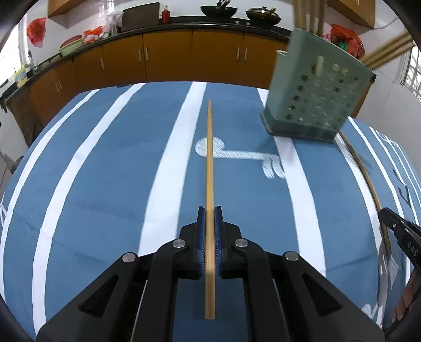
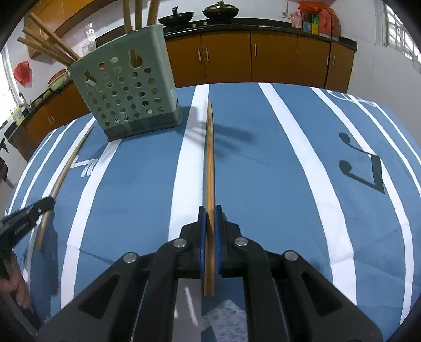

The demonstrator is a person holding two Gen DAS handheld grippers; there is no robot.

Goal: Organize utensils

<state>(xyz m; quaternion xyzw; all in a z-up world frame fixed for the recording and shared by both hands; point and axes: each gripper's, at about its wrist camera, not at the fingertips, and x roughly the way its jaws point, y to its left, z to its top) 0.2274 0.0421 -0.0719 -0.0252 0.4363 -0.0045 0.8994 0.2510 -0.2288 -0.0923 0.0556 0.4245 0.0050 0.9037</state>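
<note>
My left gripper (image 1: 209,210) is shut on a bamboo chopstick (image 1: 209,163) that points forward above the blue striped tablecloth. My right gripper (image 2: 209,209) is shut on another bamboo chopstick (image 2: 209,157), also pointing forward. A green perforated utensil holder (image 1: 315,89) stands at the far right in the left wrist view and at the far left in the right wrist view (image 2: 126,89), with several chopsticks in it. A third chopstick (image 1: 368,184) lies on the cloth between the grippers; it also shows in the right wrist view (image 2: 63,179).
The tablecloth (image 1: 105,171) covers a table with its far edge in front of orange kitchen cabinets (image 1: 168,55). Woks and pots stand on the counter (image 2: 200,15). The right gripper's tip shows at the right edge (image 1: 400,229), the left gripper's tip at the left edge (image 2: 29,213).
</note>
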